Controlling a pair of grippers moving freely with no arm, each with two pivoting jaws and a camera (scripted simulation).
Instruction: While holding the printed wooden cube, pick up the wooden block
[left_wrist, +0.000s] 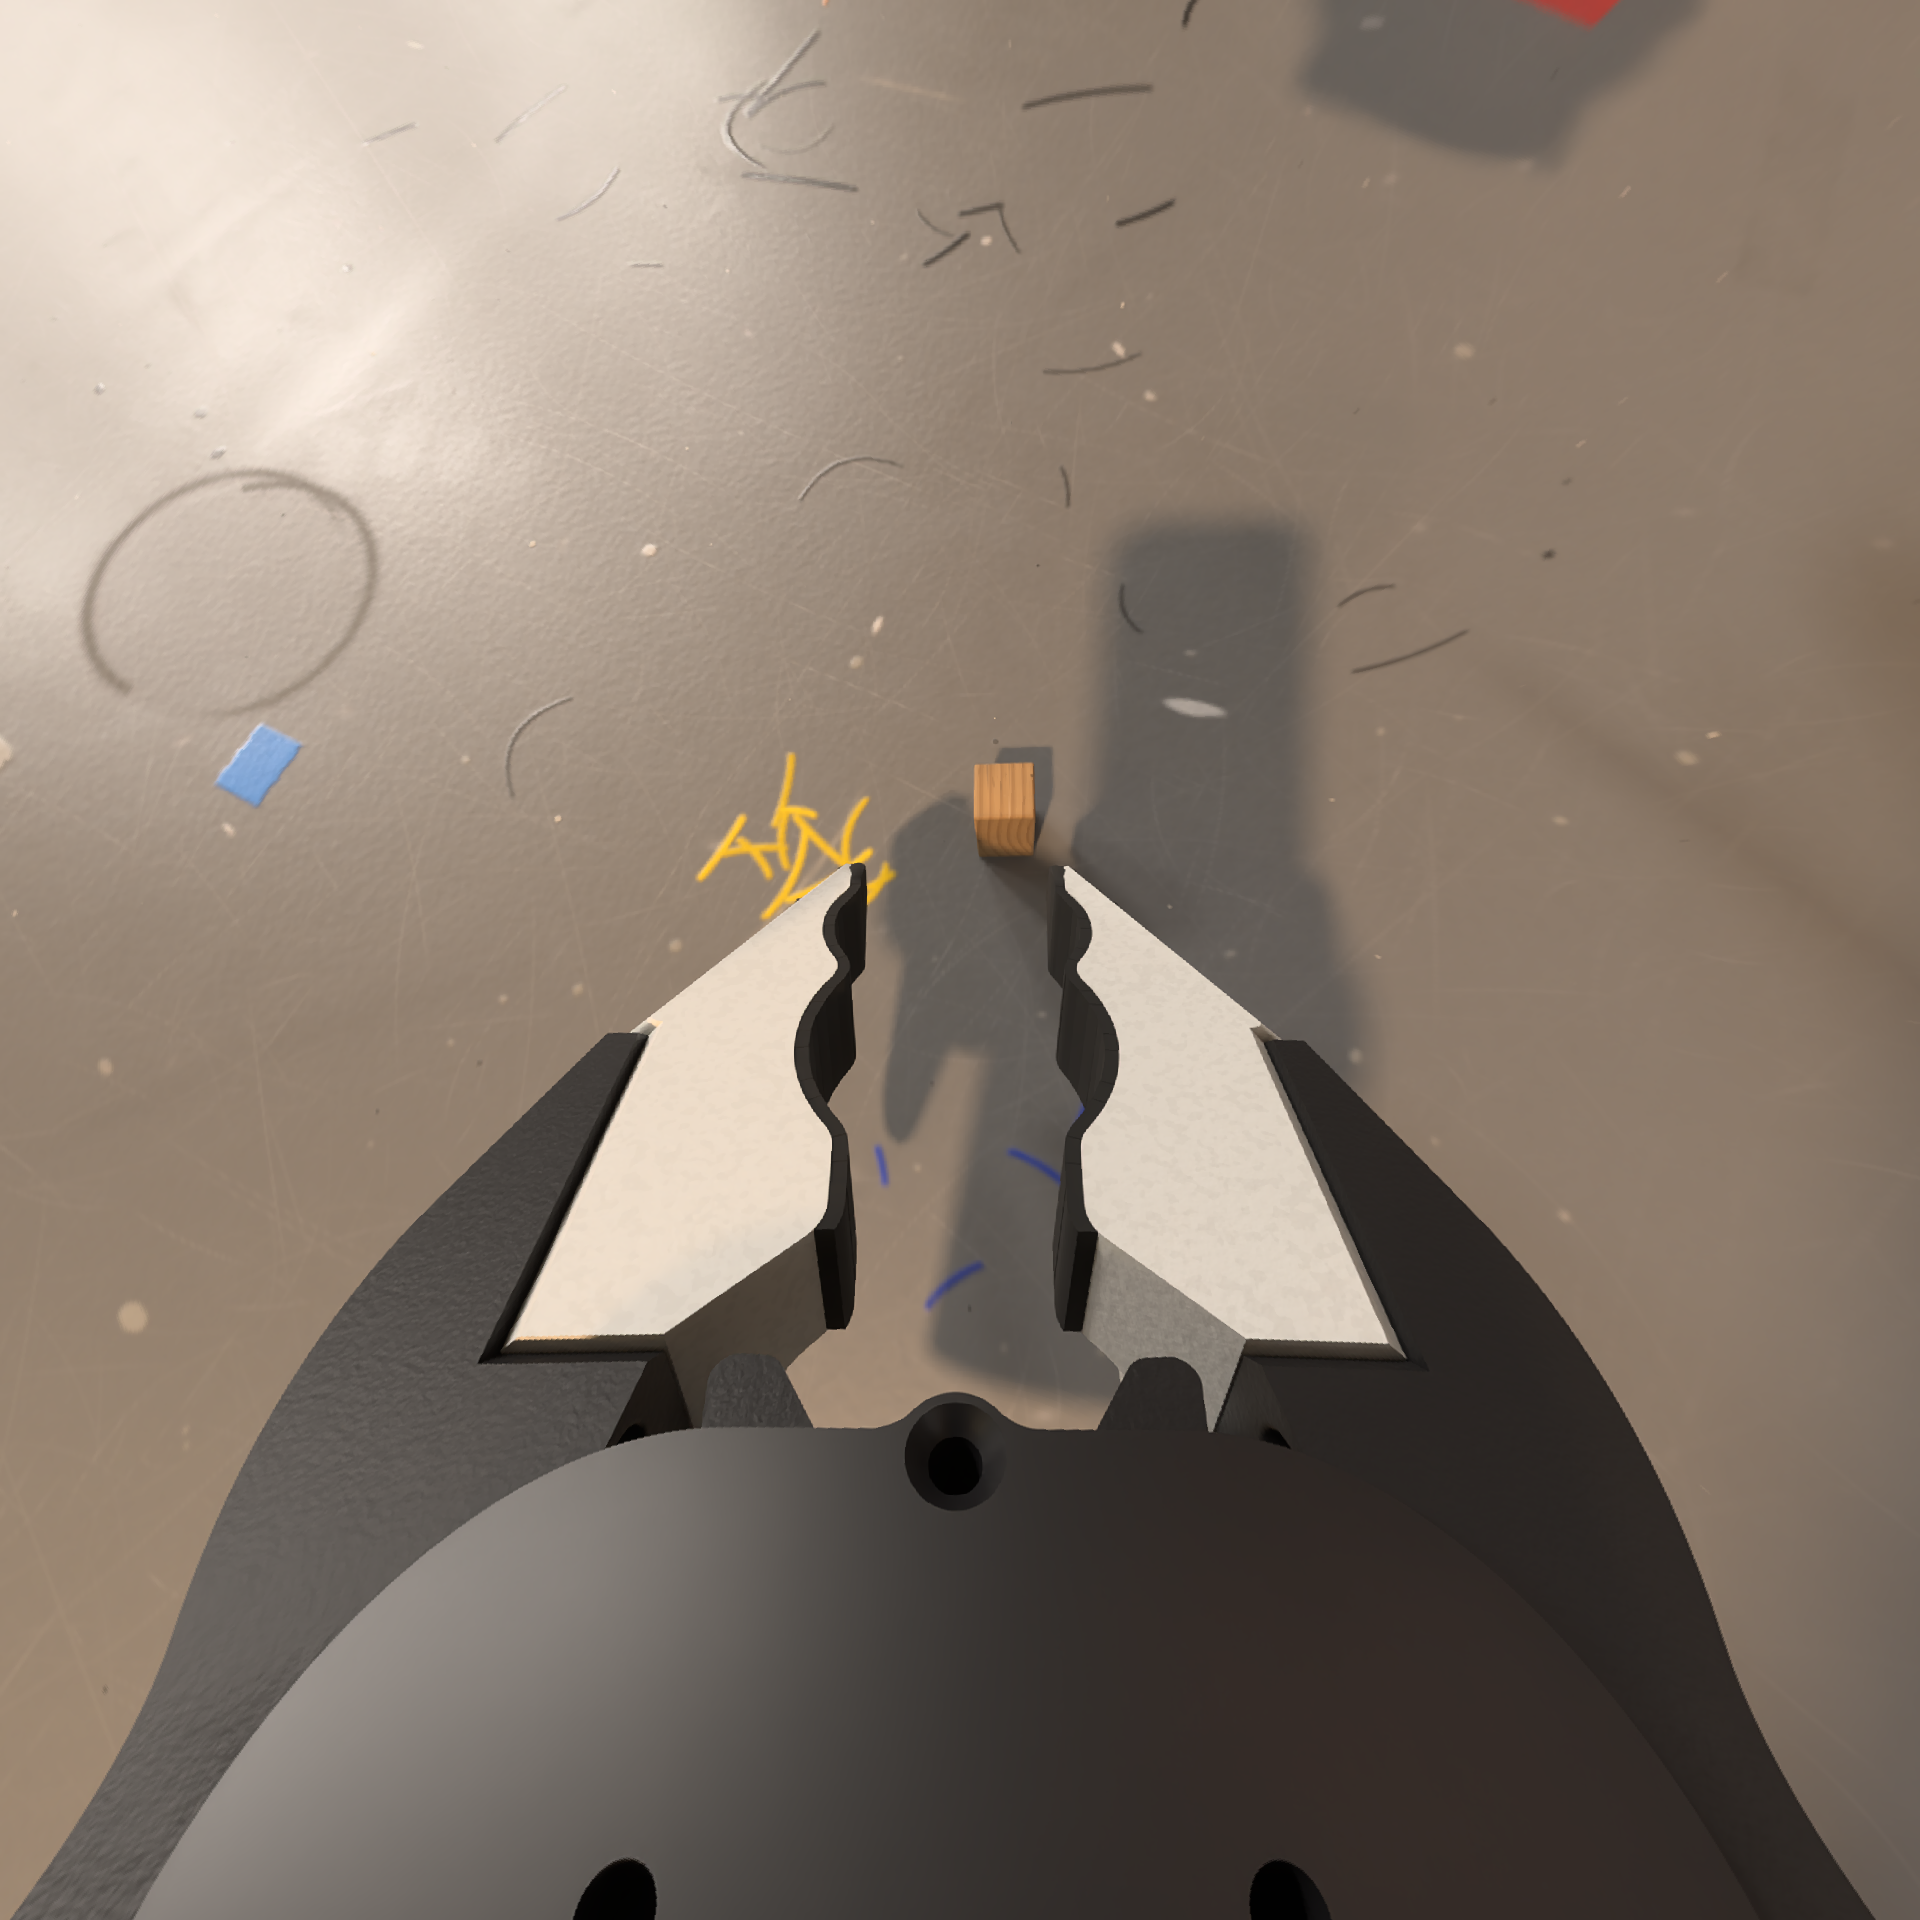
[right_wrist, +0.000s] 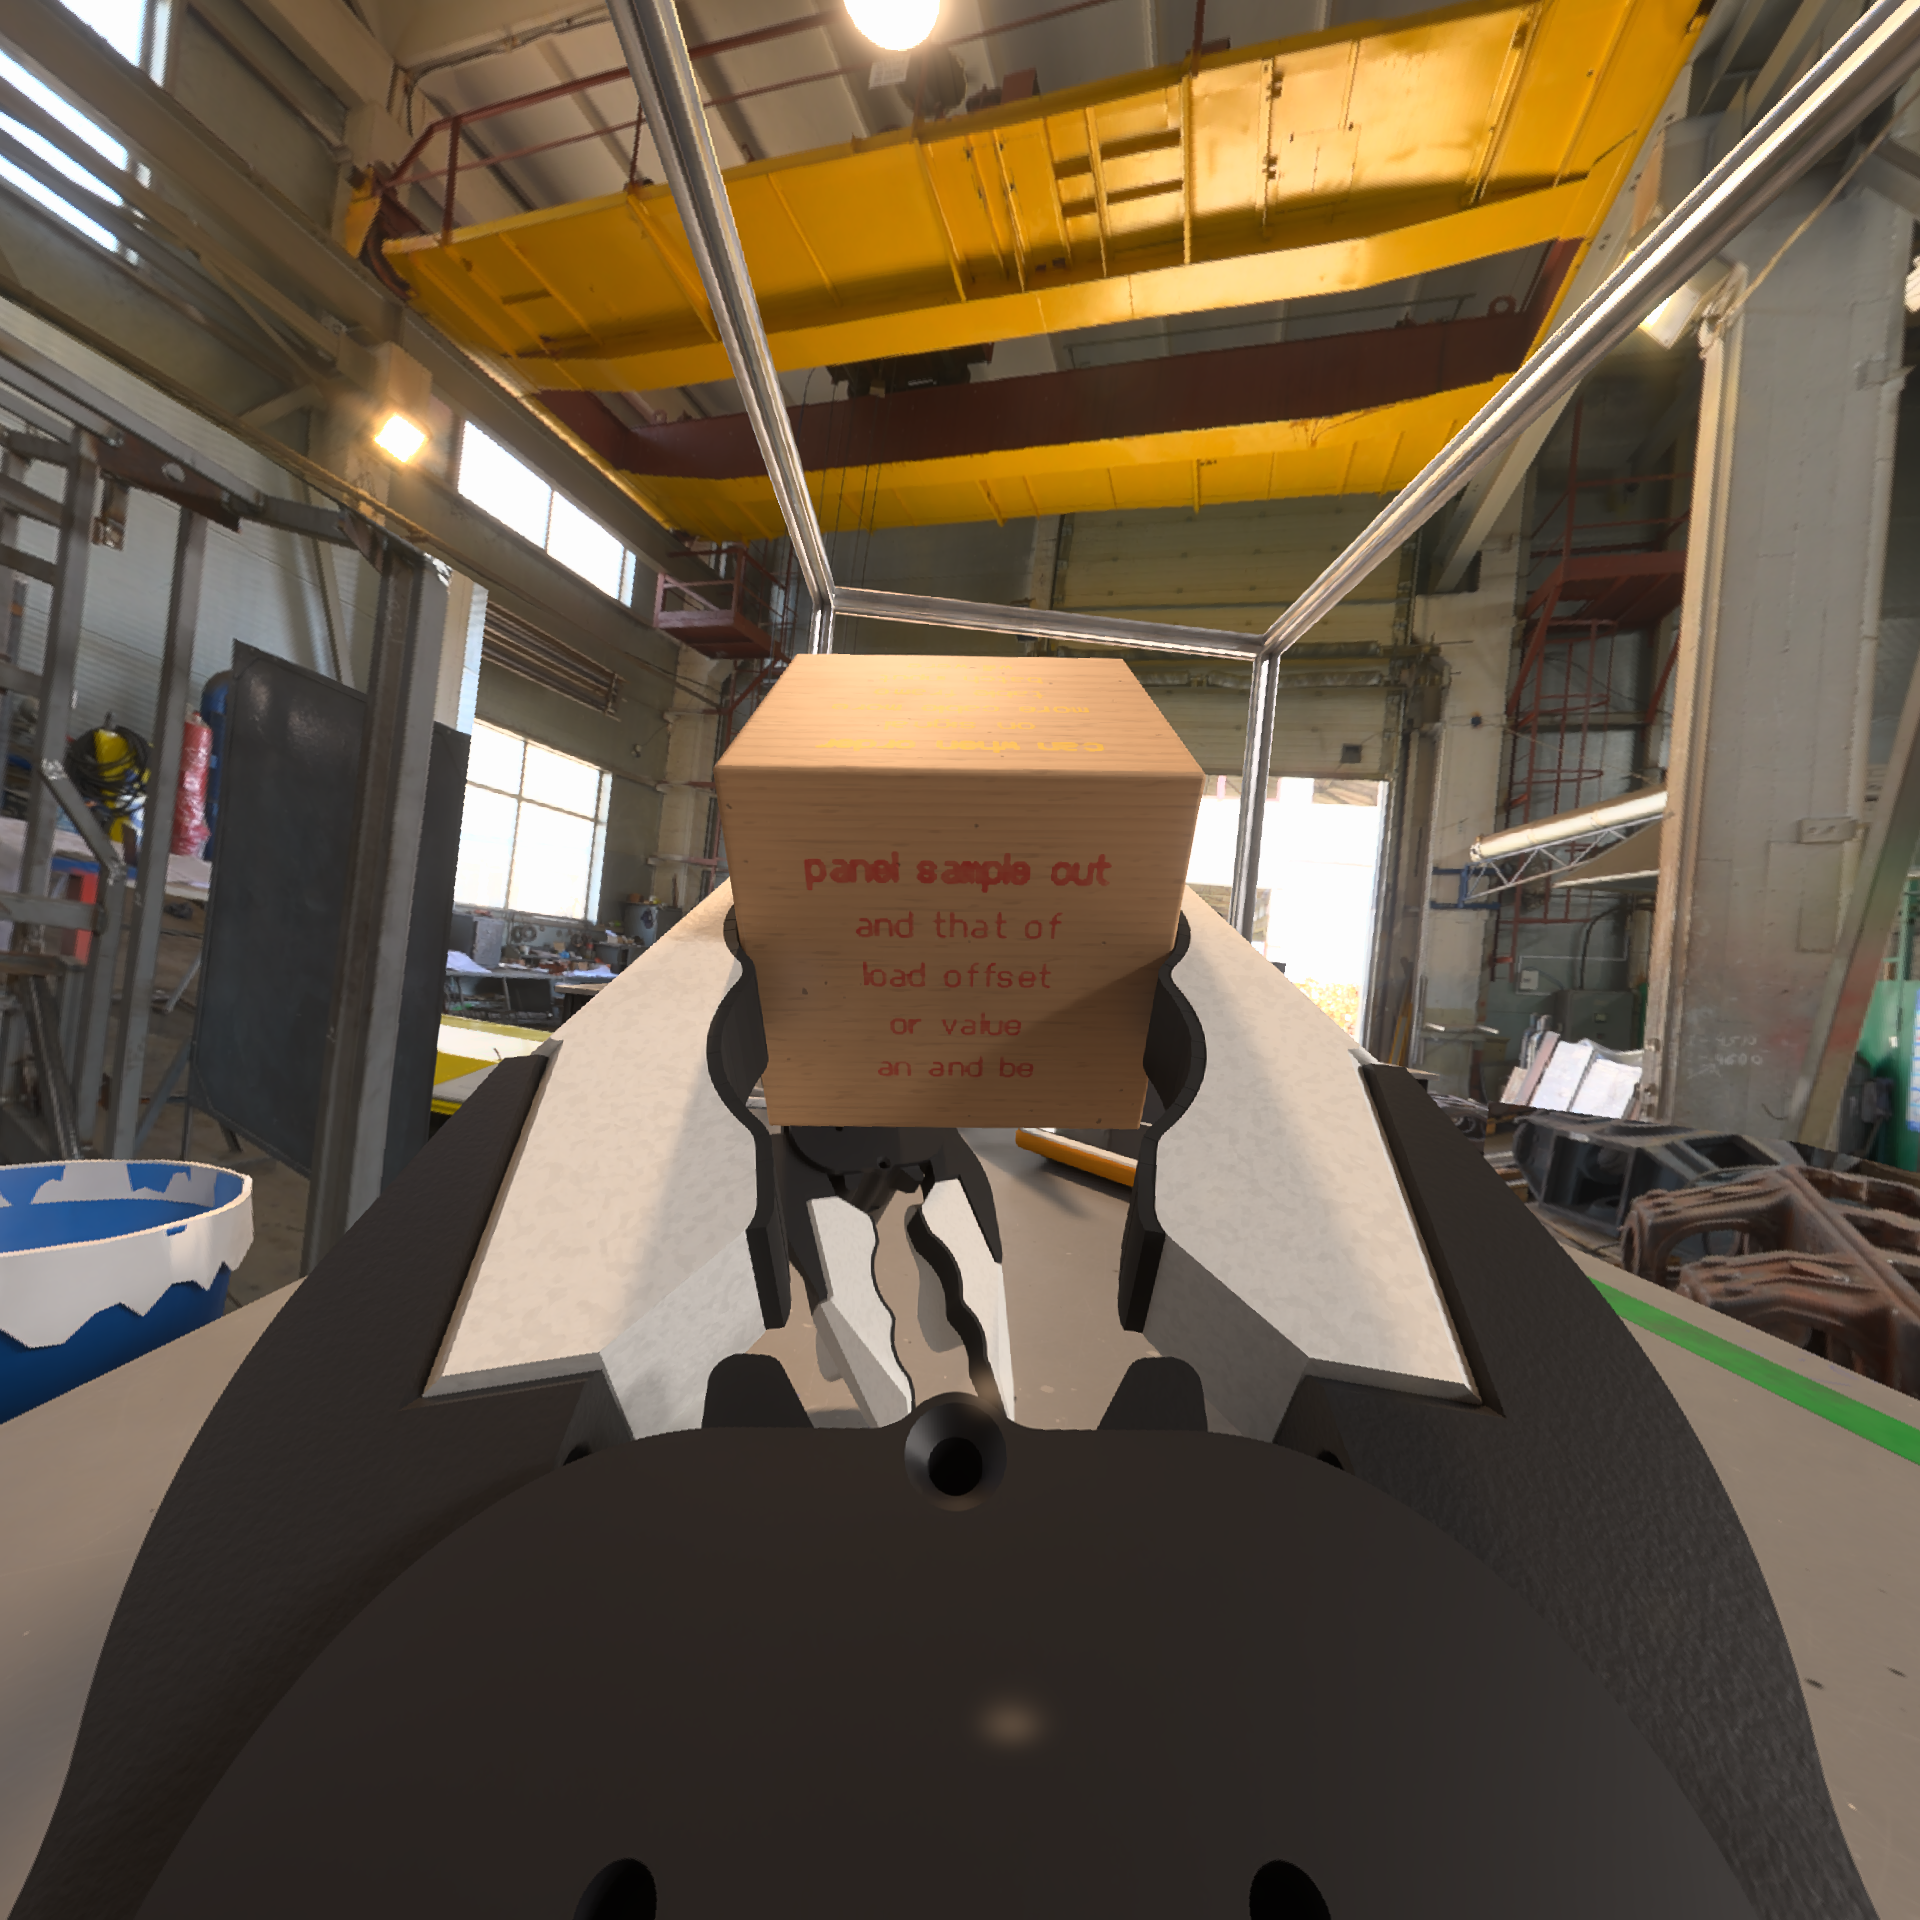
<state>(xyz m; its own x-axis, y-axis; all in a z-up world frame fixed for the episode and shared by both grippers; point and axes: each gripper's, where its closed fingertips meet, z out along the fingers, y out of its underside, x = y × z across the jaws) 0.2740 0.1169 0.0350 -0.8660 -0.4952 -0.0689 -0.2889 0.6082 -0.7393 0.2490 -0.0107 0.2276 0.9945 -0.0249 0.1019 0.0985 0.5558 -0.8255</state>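
The left gripper (left_wrist: 961, 883) points down at the grey table (left_wrist: 416, 987), its jaws spread with nothing between them. The small wooden block (left_wrist: 1005, 810) sits on the table just past the fingertips, toward one o'clock. The right gripper (right_wrist: 956, 935) is clamped on the printed wooden cube (right_wrist: 956, 935), held above the table. Below the cube, the other gripper (right_wrist: 894, 1278) seems to show at six o'clock.

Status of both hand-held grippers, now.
Left hand-held gripper: open, empty, wooden block just ahead on the table.
Right hand-held gripper: shut on the printed wooden cube.
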